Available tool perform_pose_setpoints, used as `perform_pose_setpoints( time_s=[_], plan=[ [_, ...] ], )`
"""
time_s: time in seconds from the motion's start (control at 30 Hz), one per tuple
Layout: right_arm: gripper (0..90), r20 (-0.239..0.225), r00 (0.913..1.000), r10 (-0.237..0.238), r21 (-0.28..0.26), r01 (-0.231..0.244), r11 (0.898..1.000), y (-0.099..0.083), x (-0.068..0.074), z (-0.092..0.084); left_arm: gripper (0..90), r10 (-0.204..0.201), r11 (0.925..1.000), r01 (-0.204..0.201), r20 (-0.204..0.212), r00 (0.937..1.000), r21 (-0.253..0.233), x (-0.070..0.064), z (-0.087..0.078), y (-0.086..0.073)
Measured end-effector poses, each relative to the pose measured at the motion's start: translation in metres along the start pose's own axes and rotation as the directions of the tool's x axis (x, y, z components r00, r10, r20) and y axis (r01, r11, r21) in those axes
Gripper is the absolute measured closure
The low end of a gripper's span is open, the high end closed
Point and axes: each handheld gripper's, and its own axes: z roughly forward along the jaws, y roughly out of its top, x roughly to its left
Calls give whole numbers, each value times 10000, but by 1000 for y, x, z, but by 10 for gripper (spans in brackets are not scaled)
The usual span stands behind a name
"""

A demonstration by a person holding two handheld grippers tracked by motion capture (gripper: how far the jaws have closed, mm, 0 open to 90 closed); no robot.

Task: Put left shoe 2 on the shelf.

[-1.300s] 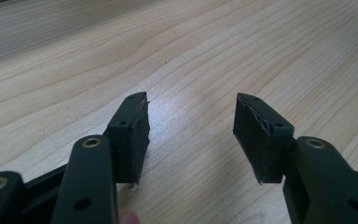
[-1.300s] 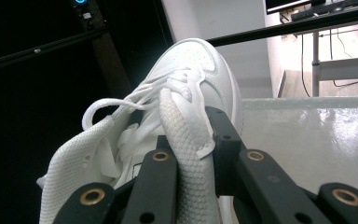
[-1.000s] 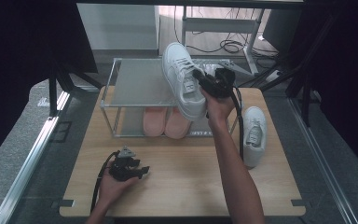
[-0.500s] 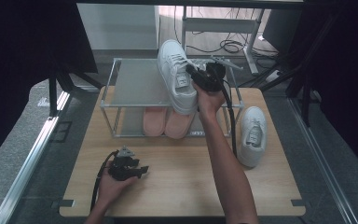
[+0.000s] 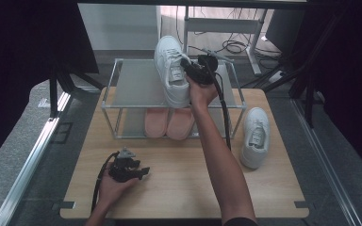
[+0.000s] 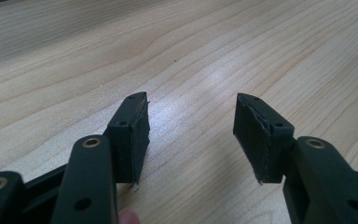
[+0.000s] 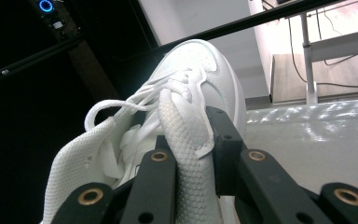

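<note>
Two risks stand out, and both belong to the right side of the bench.

Starting at the left: the left tongs (image 5: 143, 172) rest low near the bench's (image 5: 184, 188) front-left corner, jaws apart with bare wood between them in the left gripper view. They grasp nothing, so little can go wrong there except the trailing cable being dragged if that hand shifts.

Further right, the metal-framed shelf rack (image 5: 122, 92) stands along the bench's far edge, with a pair of pink slippers (image 5: 168, 123) on its lower level. Over its top shelf the right tongs (image 5: 186, 70) are clenched on the white sneaker (image 5: 169, 70), pinching only the padded collar at the shoe's opening, as the right gripper view shows (image 7: 186, 140). That is a narrow, soft hold on a long shoe: the toe hangs well away from the grip, so the sneaker may pivot or slip out if the hand tilts or moves quickly. I judge the shoe is not yet settled flat; letting go early could leave it rocking, and its heel looks close to the shelf's front rail, so it might tip forward onto the slippers or the bench.

At the far right, the second white sneaker (image 5: 254, 136) lies near the bench's right edge, just beside the rack's right end. The right forearm and its cable (image 5: 225, 117) pass close by it; a careless sweep could nudge it off the edge.
</note>
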Motion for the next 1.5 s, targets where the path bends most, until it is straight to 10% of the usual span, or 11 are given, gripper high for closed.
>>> perform_pose_setpoints(
  time_s=[0.93, 1.2, 1.5],
  plan=[
    [765, 512, 9938, 992, 553, -1020, 9932, -17, 2, 45, 462, -37, 10000, 37, 56, 10000, -47, 2, -1, 0],
    [593, -115, 9943, 1061, 829, -1048, 9910, -16, -7, 52, 462, -46, 10000, 46, 34, 10000, -36, 0, 0, -1],
    [645, -492, 9976, 478, 371, -460, 9982, -8, -5, 29, 461, 55, 10000, -56, 64, 10000, 41, -1, 1, -1]
  ],
)
